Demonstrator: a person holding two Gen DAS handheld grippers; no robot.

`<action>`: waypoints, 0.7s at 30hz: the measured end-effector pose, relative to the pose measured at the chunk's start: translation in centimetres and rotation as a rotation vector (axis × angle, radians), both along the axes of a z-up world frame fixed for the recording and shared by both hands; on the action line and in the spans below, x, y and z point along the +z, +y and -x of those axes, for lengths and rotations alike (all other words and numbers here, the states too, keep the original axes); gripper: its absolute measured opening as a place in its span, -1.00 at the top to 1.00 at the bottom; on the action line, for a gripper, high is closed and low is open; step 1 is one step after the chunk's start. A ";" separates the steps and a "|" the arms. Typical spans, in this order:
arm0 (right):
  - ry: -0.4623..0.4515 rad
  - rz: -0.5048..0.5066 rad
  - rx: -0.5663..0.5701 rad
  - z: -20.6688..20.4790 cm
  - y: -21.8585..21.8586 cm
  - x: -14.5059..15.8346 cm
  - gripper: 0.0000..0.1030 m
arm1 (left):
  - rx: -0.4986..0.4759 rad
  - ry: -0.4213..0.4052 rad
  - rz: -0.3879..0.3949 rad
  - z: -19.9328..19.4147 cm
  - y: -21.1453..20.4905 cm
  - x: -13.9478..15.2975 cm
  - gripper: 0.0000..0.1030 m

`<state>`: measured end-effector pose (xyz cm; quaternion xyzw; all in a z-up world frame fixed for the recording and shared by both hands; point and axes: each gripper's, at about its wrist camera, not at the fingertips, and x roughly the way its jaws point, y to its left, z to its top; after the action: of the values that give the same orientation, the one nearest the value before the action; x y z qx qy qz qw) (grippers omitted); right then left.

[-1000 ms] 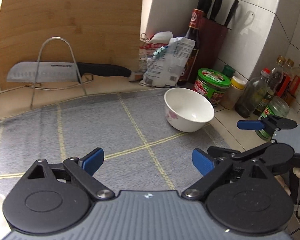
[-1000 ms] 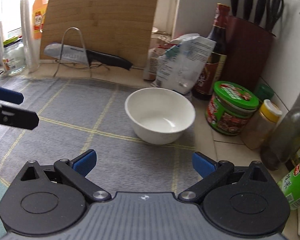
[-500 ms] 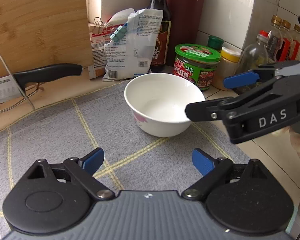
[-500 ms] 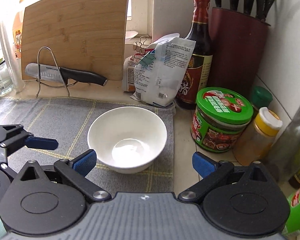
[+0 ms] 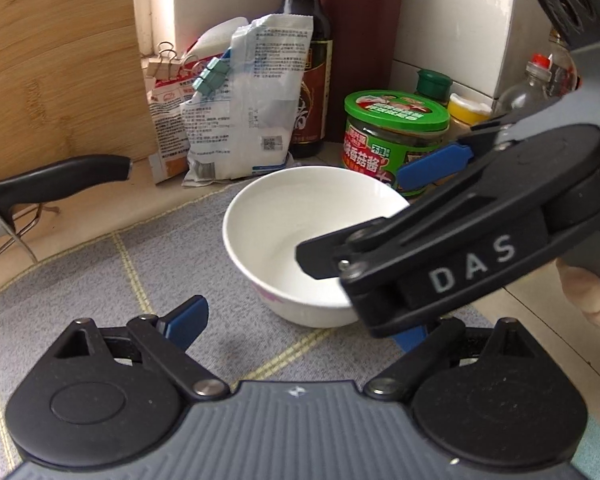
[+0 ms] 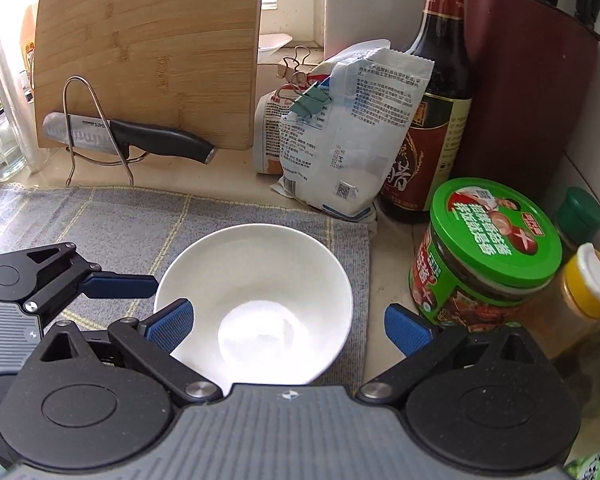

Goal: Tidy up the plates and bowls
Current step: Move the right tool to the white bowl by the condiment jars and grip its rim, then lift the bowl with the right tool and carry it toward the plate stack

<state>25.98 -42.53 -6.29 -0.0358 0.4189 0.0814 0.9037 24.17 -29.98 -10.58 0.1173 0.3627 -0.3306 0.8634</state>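
Right gripper [image 6: 286, 326], lower centre of the right wrist view: jaws spread wide, nothing clamped, its blue pads [image 6: 171, 325] flanking the white bowl [image 6: 256, 304], one over the bowl's left rim and one past its right edge; contact cannot be judged. In the left wrist view the same tool enters from the right edge, tilted down toward the left, with the white lettering "DAS" on its black body and part of the holding hand [image 5: 588, 296] at the right margin. Left gripper [image 5: 300, 328], lower centre of its own view: also released, pointing at the bowl from just short of it; its right pad is hidden behind the other tool.

The bowl stands upright and empty near the right edge of a grey checked mat [image 6: 100, 220], centre frame. Behind it, upper centre: a clipped white bag [image 6: 348, 136] printed with small Chinese text and a code square, and a dark sauce bottle [image 6: 432, 120]. To the right, a green-lidded jar [image 6: 488, 256] with Chinese characters. Upper left: a bamboo cutting board [image 6: 148, 48] and a knife [image 6: 132, 136], blade marked "SUPOR" in part, resting in a wire rack [image 6: 96, 128].
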 end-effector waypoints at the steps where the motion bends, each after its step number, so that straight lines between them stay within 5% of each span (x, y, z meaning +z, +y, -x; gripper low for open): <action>1: 0.003 0.000 0.002 -0.2 0.0 0.0 -1.00 | -0.006 -0.001 0.000 0.0 -0.2 -0.1 -0.78; 12: 0.041 -0.005 0.056 -1.2 -0.2 -0.7 -0.65 | -0.042 -0.017 0.017 0.0 -0.8 -0.2 -0.66; 21: 0.046 -0.007 0.073 -1.9 -0.2 -0.8 -0.57 | -0.065 -0.064 -0.008 0.5 -1.0 0.1 -0.65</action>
<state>27.90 -42.70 -7.07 -0.0463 0.4376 0.1166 0.8904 23.71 -31.00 -10.53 0.1431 0.3324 -0.3532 0.8627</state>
